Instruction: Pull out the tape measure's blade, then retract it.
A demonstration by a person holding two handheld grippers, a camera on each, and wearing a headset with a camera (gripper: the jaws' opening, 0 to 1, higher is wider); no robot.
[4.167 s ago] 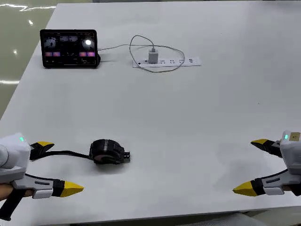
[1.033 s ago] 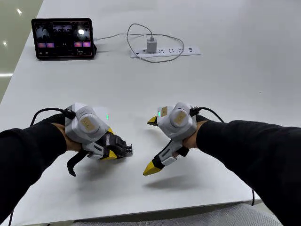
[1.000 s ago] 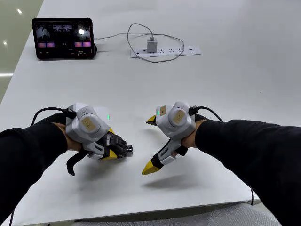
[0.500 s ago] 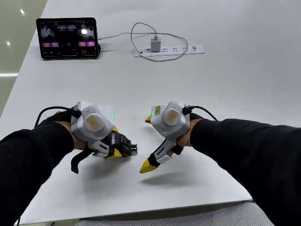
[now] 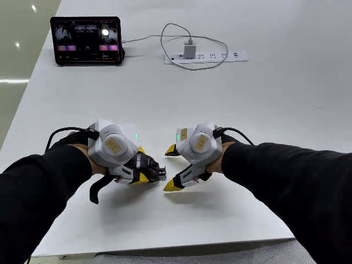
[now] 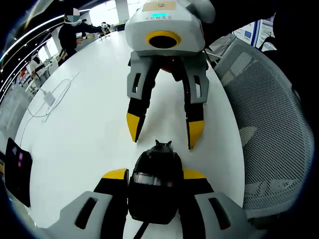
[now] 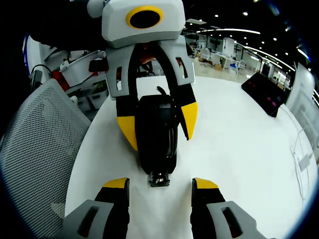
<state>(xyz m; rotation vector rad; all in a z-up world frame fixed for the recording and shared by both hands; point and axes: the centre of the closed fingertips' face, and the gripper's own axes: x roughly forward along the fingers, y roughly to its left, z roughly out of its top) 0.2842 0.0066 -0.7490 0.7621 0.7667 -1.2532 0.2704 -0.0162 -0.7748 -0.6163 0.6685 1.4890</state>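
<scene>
The black tape measure (image 5: 149, 166) is held just above the white table (image 5: 231, 110), with my left gripper (image 5: 143, 164) shut on its case. In the left gripper view the case (image 6: 155, 186) sits between the yellow tips of that gripper (image 6: 155, 174), and its blade hook (image 6: 163, 145) points away. My right gripper (image 5: 169, 168) faces it, open. In the right gripper view the hook (image 7: 158, 179) lies between the tips of the right gripper (image 7: 160, 183), apart from both. The blade is inside the case (image 7: 157, 132).
A tablet (image 5: 87, 40) stands at the far left of the table, and a power strip (image 5: 206, 56) with a charger and cable lies behind. The tape's black strap (image 5: 98, 191) hangs by the left hand. The table's front edge and a mesh chair (image 6: 269, 124) are close.
The tape measure first lay on the table between two far-apart open grippers. The left gripper now holds it. Over the last second the right gripper moved left up to the hook.
</scene>
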